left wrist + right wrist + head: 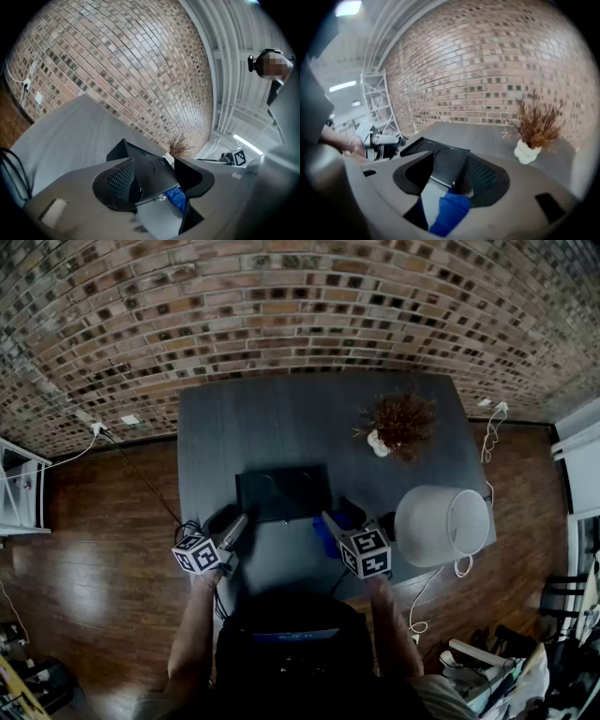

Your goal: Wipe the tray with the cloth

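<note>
A black tray (281,491) lies on the dark grey table (309,418), just in front of both grippers. A crumpled blue cloth (326,532) rests on the table off the tray's near right corner. My right gripper (331,519) hovers over the cloth. In the right gripper view its jaws (450,166) stand apart, with the cloth (445,213) beneath them and the tray (440,157) beyond. My left gripper (238,523) is at the tray's near left corner. It is open (154,174), with nothing in it, and faces the tray (150,164) and cloth (176,199).
A white lampshade-like drum (441,525) lies at the table's near right corner. A white vase of dried twigs (398,423) stands at the back right. Cables run over the wooden floor (103,521). A brick wall is behind the table.
</note>
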The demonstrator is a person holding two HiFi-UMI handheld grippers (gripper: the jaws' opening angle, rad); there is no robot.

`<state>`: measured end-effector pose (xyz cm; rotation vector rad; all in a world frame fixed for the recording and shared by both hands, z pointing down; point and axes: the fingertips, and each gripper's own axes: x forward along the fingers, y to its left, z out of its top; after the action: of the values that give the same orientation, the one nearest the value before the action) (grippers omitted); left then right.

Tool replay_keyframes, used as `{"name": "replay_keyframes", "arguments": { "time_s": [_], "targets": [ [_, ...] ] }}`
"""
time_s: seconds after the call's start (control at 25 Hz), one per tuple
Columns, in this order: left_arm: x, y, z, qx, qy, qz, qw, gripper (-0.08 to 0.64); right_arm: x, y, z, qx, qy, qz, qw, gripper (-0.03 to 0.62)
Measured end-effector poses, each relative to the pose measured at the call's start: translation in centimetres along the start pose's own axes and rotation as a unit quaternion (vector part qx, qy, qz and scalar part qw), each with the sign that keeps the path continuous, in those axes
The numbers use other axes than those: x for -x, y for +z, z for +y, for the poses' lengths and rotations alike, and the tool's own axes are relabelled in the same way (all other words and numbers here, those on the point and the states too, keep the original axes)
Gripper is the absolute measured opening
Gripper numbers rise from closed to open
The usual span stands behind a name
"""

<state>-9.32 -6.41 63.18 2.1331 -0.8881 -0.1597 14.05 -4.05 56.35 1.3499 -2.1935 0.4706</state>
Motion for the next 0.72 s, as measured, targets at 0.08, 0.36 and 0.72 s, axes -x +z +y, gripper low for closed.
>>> {"name": "replay_keyframes", "arguments": {
  "time_s": [0.08, 0.36, 0.72],
  "targets": [
    [2.3, 1.0, 0.6, 0.004, 0.003, -0.027, 0.9996, 0.276, 2.2, -2.2, 0.2, 0.07, -0.048, 0.032, 0.996, 0.249],
    [7.3, -1.1, 0.7, 0.029, 0.018, -0.048, 0.9983, 0.255, -3.7, -13.1, -1.5, 0.114, -0.051, 0.18, 0.976, 0.442],
    [9.6, -2.1, 1.0, 0.045, 0.025, -0.064, 0.9966, 0.244, -0.8, -12.5, 2.0, 0.041, 0.071, 0.238, 0.968, 0.135]
  ]
}}
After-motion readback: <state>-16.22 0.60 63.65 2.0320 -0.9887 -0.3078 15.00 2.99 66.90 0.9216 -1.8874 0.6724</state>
